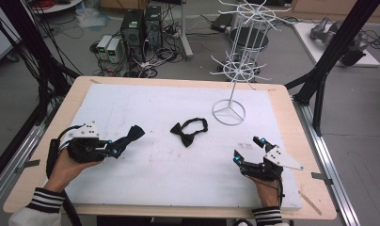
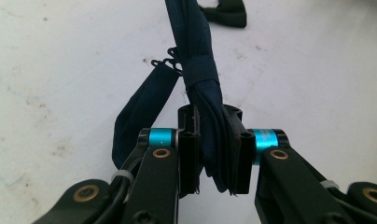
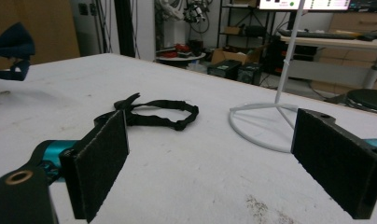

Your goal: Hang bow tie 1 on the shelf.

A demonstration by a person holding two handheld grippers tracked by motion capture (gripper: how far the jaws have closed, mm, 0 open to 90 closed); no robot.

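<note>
High view: left gripper (image 1: 114, 149) pinches a navy bow tie (image 1: 131, 135) at the left of the white mat (image 1: 146, 179); a 2nd, black bow tie (image 1: 189, 131) lies mid-mat, near the wire rack (image 1: 235, 66). Right gripper (image 1: 247, 150) rests low w/ jaws spread, nothing between.

Left gripper view: pads clamp 1 wing of the navy tie; strap (image 2: 140, 109) dangles loose. Prob best to lift slow, keep strap clear of the pads.

Right gripper view: black tie ahead, rack base (image 3: 261, 126) beside it. Approach level & take the knot, not the strap.

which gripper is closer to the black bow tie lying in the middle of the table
Left, narrowly. The left gripper, shut on a navy bow tie, sits left of the black bow tie; the open right gripper sits right.
</note>
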